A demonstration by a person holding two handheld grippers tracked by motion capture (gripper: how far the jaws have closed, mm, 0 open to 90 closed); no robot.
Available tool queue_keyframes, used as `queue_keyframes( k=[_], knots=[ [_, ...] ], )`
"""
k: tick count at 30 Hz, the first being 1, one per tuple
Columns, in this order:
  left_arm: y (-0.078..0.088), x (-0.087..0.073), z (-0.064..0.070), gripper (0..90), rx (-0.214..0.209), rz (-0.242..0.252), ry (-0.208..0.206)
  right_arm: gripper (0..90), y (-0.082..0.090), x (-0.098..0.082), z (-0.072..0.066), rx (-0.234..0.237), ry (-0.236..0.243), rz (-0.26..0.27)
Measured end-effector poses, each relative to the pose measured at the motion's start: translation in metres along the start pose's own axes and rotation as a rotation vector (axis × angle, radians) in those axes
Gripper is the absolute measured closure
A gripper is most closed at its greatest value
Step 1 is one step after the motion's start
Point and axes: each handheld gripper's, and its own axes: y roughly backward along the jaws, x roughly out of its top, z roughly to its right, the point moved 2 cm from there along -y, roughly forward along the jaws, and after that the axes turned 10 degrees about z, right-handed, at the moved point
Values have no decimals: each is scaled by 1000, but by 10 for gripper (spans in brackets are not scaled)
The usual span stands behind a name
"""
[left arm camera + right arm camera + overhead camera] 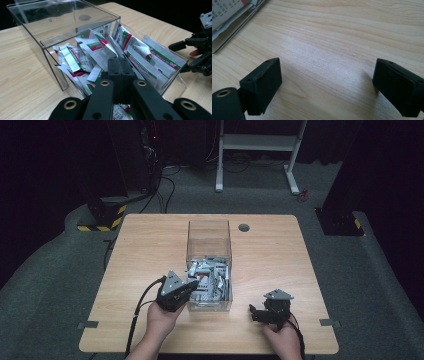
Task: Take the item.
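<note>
A clear plastic box (209,232) stands open-topped mid-table, and its near half holds several white sachets (210,277) printed in red and green. My left gripper (192,284) is at the box's near left corner, tips over the rim. In the left gripper view its jaws (119,60) are pressed shut above the sachets (140,53), with nothing visible between them. My right gripper (254,312) rests low on the table to the right of the box, also seen as the right gripper (181,57). It stands open (327,72) over bare wood, with the box corner (227,37) at upper left.
The wooden table (150,250) has a round cable hole (244,227) behind the box. On the carpet beyond stand a white desk frame (260,142) and a black stand with a yellow-and-black striped base (102,222). Cables trail from both grippers toward the near edge.
</note>
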Motion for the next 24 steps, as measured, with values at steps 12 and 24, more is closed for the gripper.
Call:
queue_keyframes(
  k=[12,24],
  knots=[
    [7,4,-4,900,-8,61,2,81,0,0,-1,4,0,0],
    [10,6,-7,900,-28,95,19,81,0,0,-1,2,-3,-1]
  ],
)
